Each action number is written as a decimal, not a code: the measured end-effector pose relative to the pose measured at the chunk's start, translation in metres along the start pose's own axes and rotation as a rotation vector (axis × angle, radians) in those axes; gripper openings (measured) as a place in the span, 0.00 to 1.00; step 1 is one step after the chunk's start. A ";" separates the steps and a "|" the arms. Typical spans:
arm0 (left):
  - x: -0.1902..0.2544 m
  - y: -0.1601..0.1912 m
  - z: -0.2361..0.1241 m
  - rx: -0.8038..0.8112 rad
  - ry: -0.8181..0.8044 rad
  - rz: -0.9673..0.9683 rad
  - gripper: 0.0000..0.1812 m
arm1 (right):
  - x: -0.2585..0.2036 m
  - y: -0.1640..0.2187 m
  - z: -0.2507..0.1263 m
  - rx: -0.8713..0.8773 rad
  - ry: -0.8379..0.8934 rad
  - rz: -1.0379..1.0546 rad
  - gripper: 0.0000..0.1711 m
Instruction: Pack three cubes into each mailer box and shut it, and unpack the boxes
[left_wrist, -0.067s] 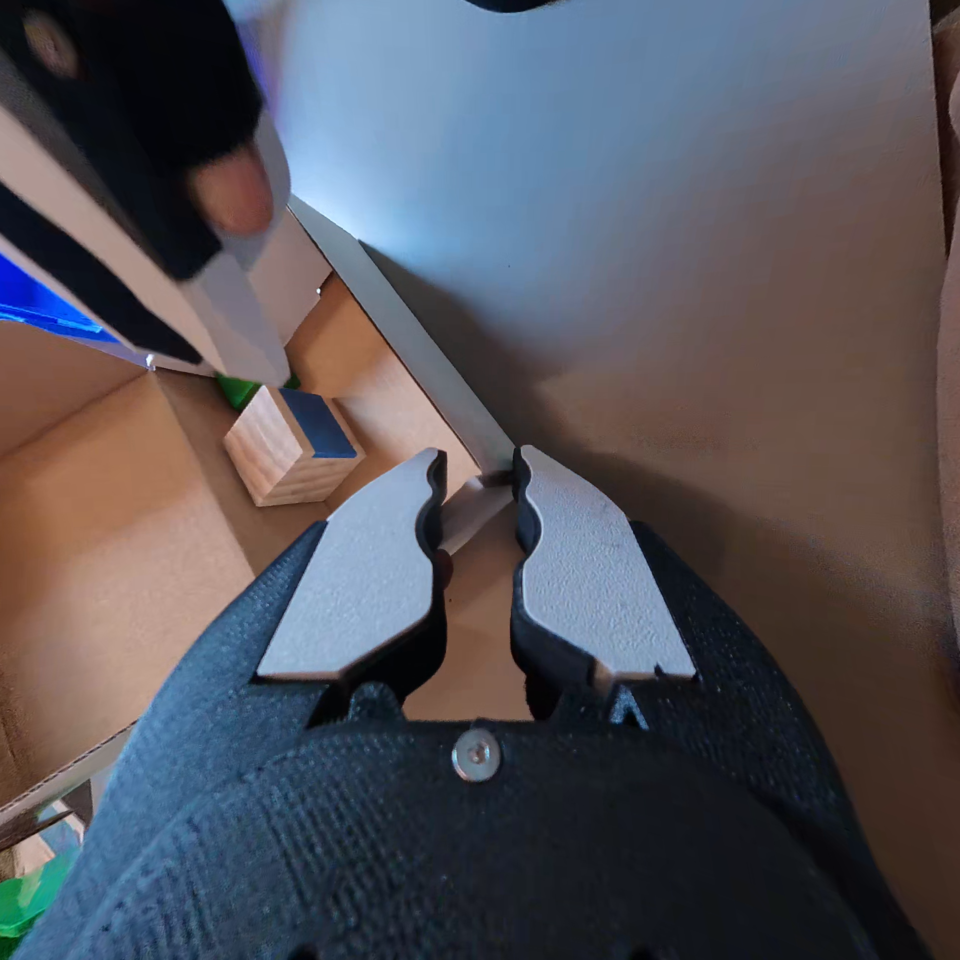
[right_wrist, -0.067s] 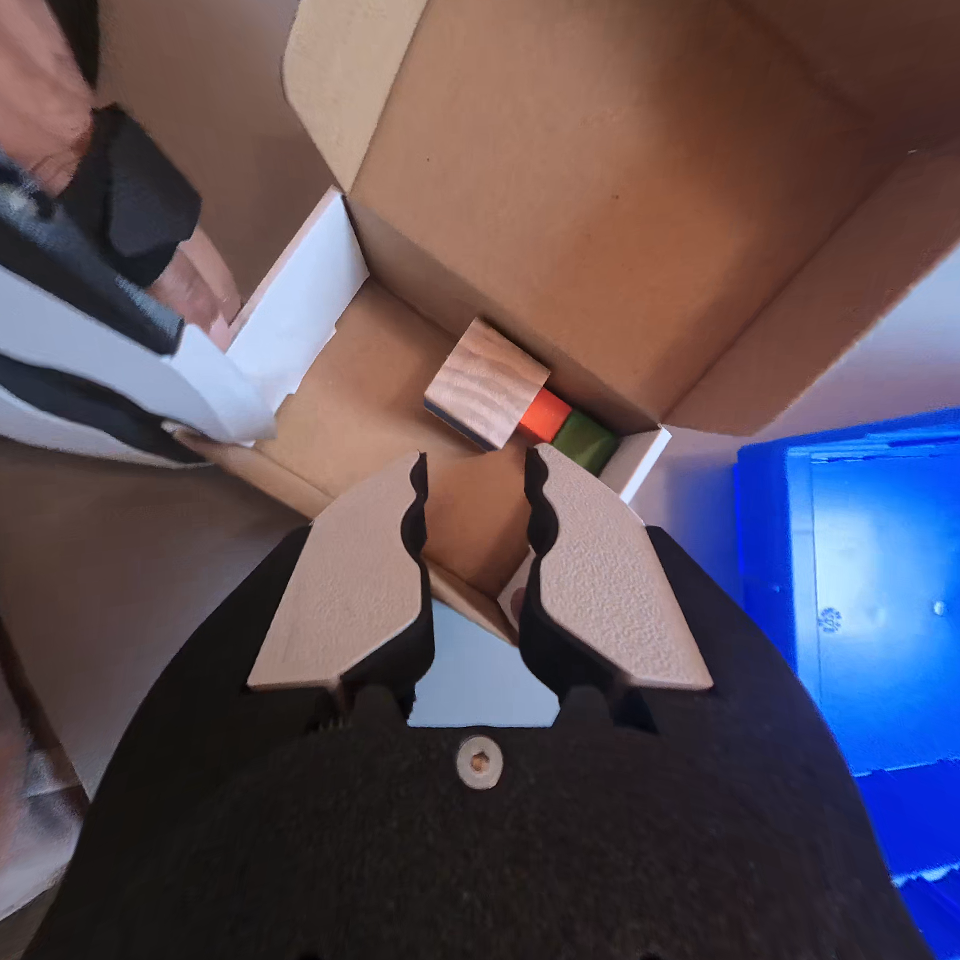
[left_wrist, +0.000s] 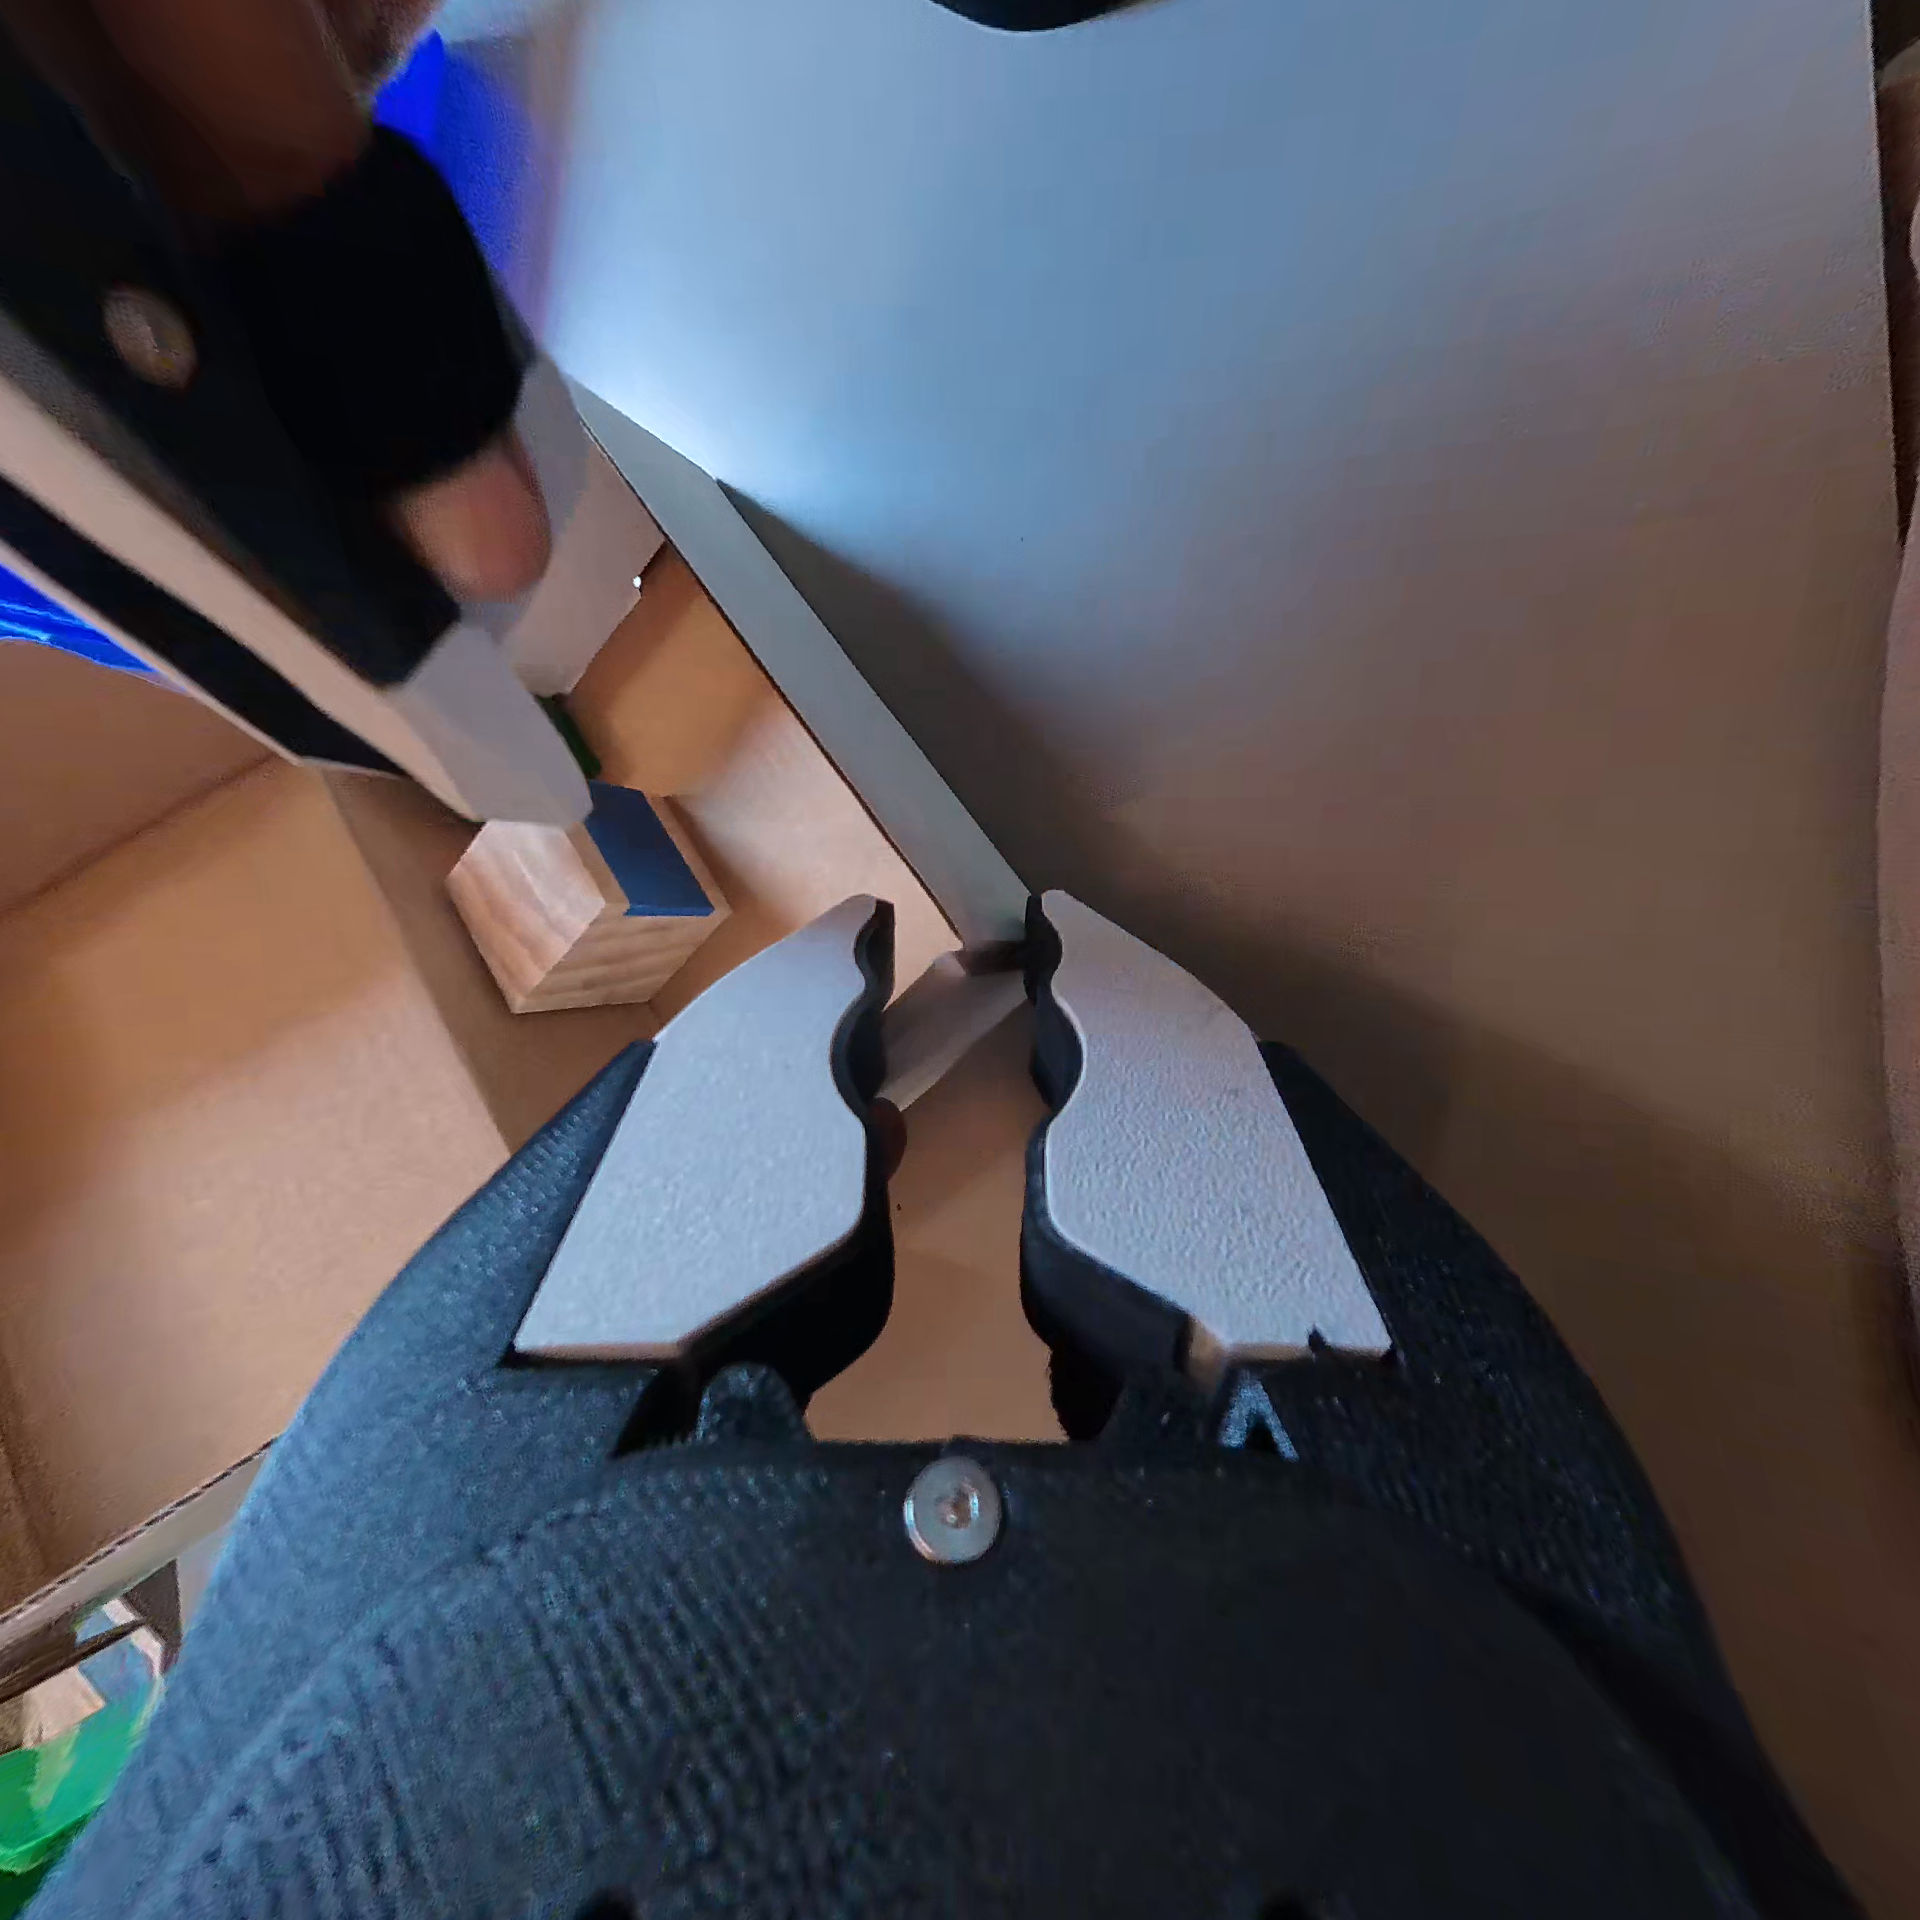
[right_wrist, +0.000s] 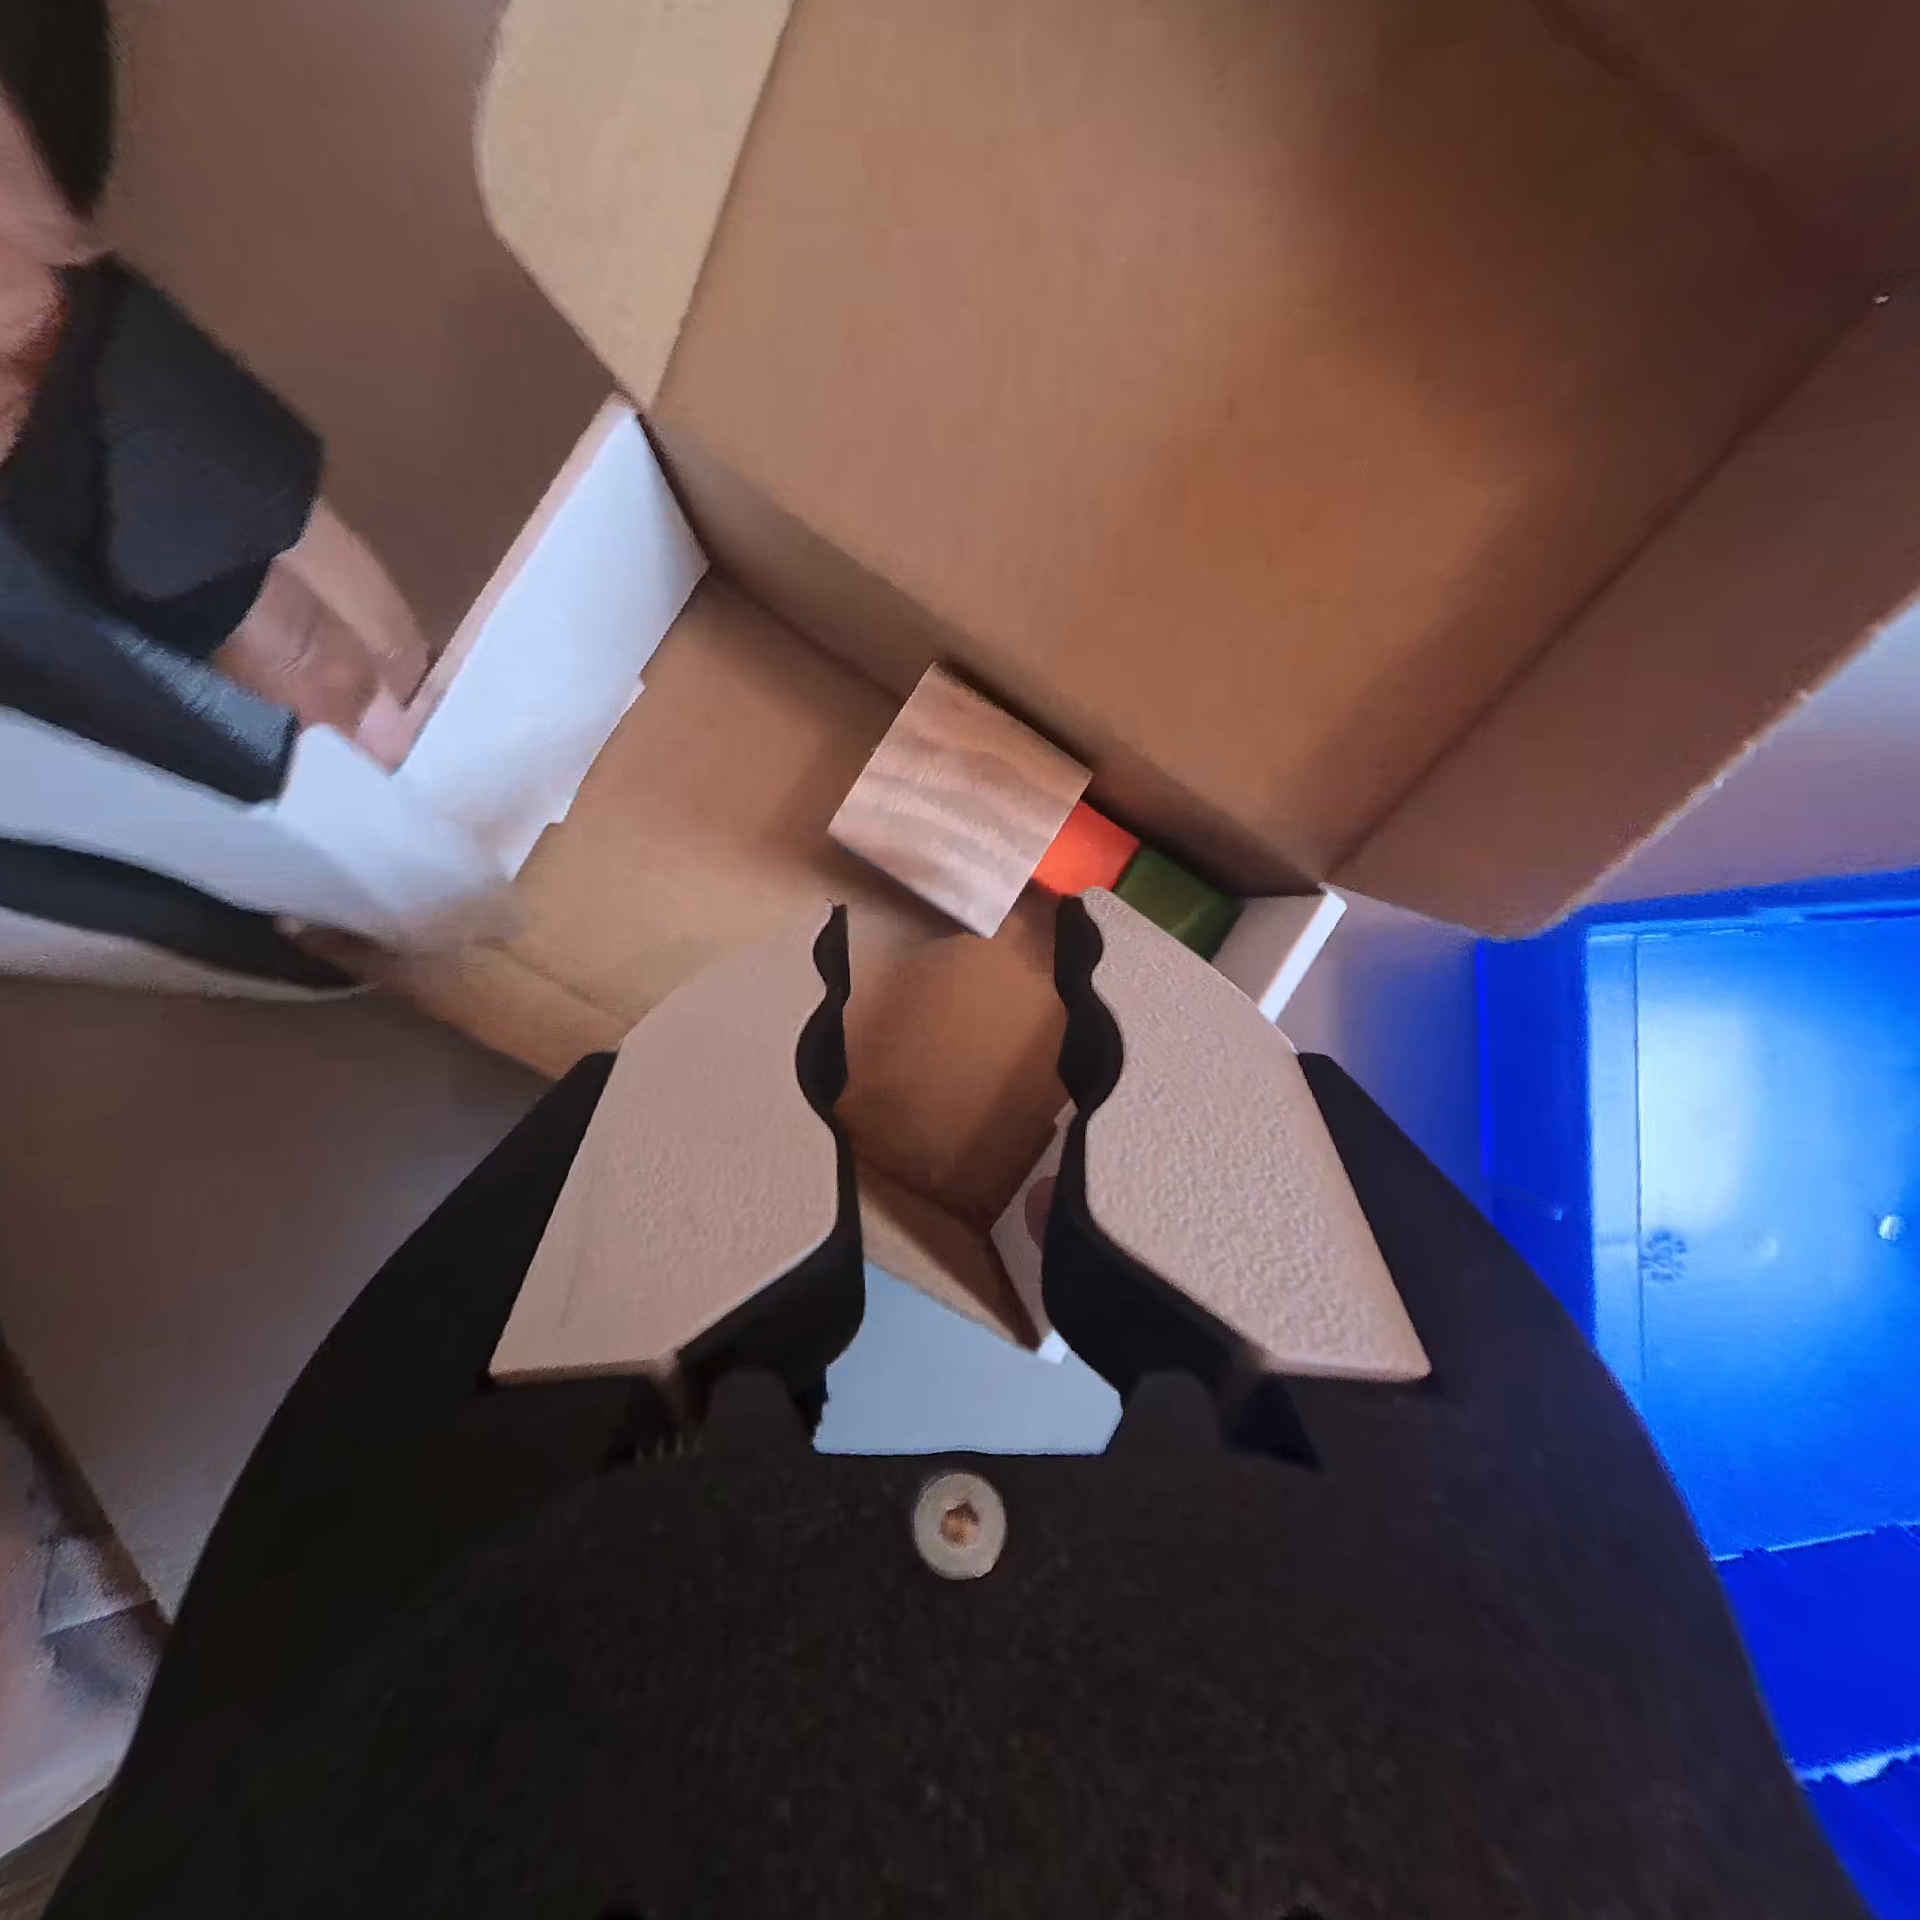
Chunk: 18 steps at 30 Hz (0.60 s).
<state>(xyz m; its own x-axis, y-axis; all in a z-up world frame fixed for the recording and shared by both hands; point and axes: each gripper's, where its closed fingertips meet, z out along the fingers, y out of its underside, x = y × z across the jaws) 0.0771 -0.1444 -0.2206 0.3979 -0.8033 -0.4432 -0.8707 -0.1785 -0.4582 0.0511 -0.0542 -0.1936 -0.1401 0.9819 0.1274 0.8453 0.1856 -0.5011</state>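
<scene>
The open mailer box (right_wrist: 1091, 364) has a brown inside and white outer faces. Three cubes lie along its hinge side: a wooden cube (right_wrist: 961, 800), an orange one (right_wrist: 1086, 847) and a green one (right_wrist: 1174, 899). My right gripper (right_wrist: 951, 914) is open and empty, just above the box floor in front of the wooden cube. My left gripper (left_wrist: 961, 935) is open, astride the top edge of the box's side wall (left_wrist: 831, 686), its right finger touching that edge. The left wrist view shows the wooden cube (left_wrist: 561, 925) with its blue face, partly behind the right gripper's finger (left_wrist: 499, 727).
A blue bin (right_wrist: 1714, 1195) stands right of the box. A person's gloved hand (left_wrist: 395, 343) holds the right gripper at the upper left. Something green (left_wrist: 52, 1808) lies outside the box at the lower left. The left gripper (right_wrist: 312, 831) shows blurred at the box's left corner.
My right gripper has moved slightly deeper into the box toward the cubes. My left gripper stays at the side wall.
</scene>
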 end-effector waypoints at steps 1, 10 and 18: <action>0.000 -0.001 0.000 -0.003 -0.002 -0.004 0.13 | 0.003 -0.002 0.005 -0.021 0.001 0.005 0.23; -0.001 0.000 0.001 -0.002 -0.021 -0.004 0.13 | -0.007 -0.006 0.026 -0.180 -0.101 -0.024 0.28; -0.003 0.003 -0.002 0.011 -0.039 0.008 0.13 | -0.008 -0.009 0.035 -0.198 -0.074 -0.062 0.30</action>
<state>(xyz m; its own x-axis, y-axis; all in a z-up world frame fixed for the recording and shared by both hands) 0.0730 -0.1435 -0.2192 0.4019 -0.7818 -0.4767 -0.8708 -0.1653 -0.4630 0.0266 -0.0629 -0.2198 -0.2256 0.9704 0.0861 0.9178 0.2414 -0.3151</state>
